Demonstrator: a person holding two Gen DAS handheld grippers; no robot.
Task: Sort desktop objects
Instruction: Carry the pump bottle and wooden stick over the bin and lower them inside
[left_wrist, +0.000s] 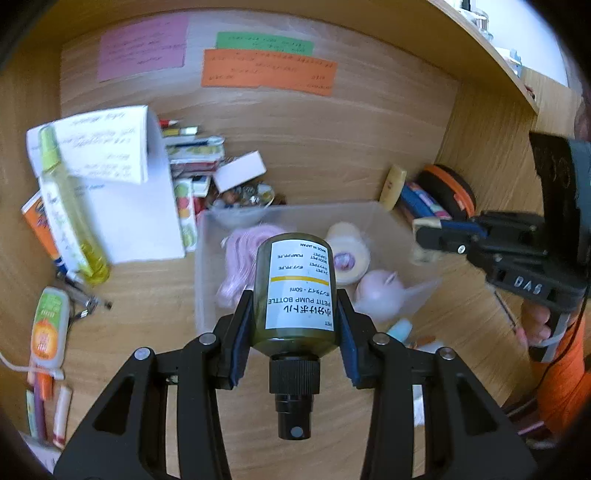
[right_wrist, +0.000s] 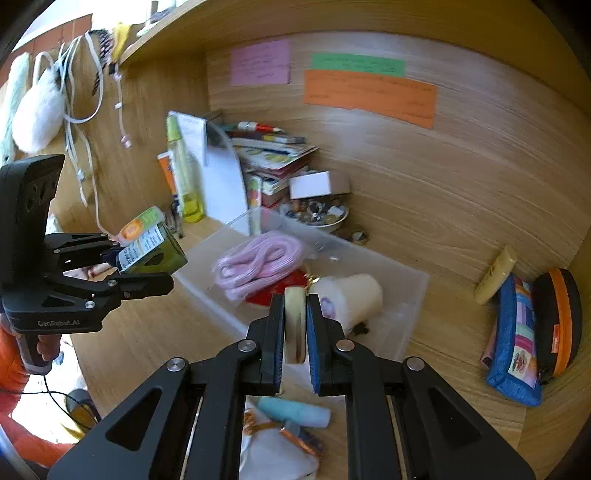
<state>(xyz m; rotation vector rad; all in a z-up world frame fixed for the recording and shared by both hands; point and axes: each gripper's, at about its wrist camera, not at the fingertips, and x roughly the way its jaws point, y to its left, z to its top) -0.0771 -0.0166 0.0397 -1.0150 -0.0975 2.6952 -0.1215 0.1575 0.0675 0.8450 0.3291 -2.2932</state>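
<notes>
My left gripper (left_wrist: 295, 317) is shut on a dark green pump bottle (left_wrist: 295, 288) with a white label, held above the near edge of a clear plastic bin (left_wrist: 201, 258). It also shows in the right wrist view (right_wrist: 151, 253). My right gripper (right_wrist: 295, 325) is shut on a thin cream round disc (right_wrist: 294, 321), held on edge over the bin's near wall (right_wrist: 406, 314). In the bin lie a pink cord bundle (right_wrist: 258, 262), a cream tape roll (right_wrist: 351, 299) and a pale pink object (left_wrist: 376, 291).
A tall yellow spray bottle (left_wrist: 66, 210), white paper pad (left_wrist: 133, 206), stacked books (right_wrist: 273, 158) and a bowl of trinkets (right_wrist: 317, 214) stand behind the bin. A blue pouch (right_wrist: 517, 343) and orange-black case (right_wrist: 557, 317) lie right. A teal tube (right_wrist: 295, 411) lies near.
</notes>
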